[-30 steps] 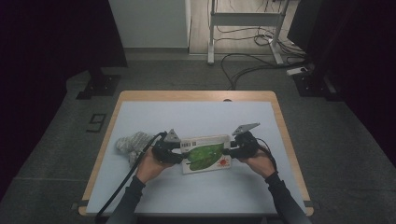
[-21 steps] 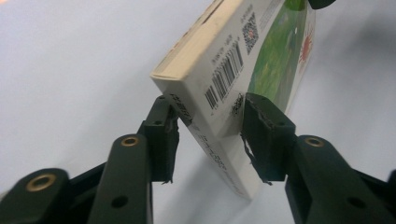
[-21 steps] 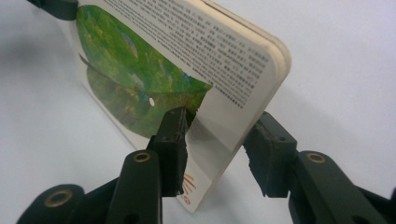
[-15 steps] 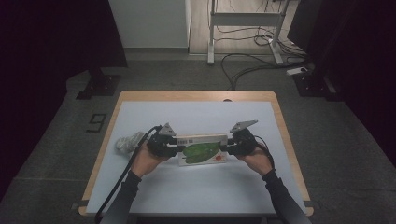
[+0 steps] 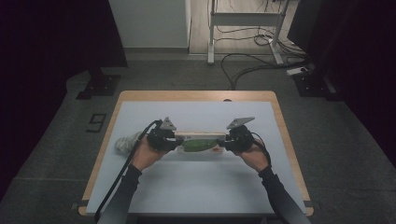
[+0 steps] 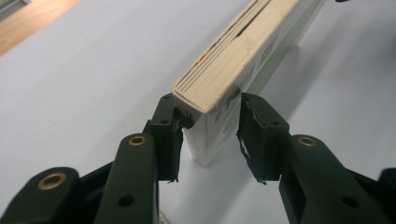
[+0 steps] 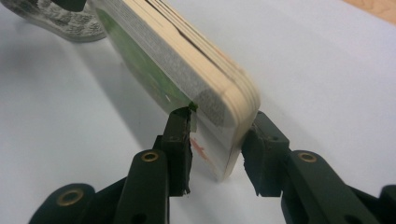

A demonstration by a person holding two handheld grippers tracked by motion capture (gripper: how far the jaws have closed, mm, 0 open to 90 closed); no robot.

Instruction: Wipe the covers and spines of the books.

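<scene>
A person's two forearms reach in from the near edge of a light blue tabletop [image 5: 201, 186] with a wooden rim. Each hand holds a black two-jaw gripper. Between them a thick board book [image 5: 198, 142] with a green cover picture stands up on one long edge, around the middle of the tabletop and running left to right.

The left gripper [image 5: 173, 139] clasps the book's left end; its jaws have just been closing. In the left gripper view [image 6: 210, 133], one pad presses the page side, while the other sits at the cover, possibly just shy of contact.

The right gripper [image 5: 225, 142] is clenched on the book's right end, both pads [image 7: 180, 133] against the covers.

Beyond the left hand, towards the left edge, lies a crumpled grey cloth [image 5: 125, 142].
</scene>
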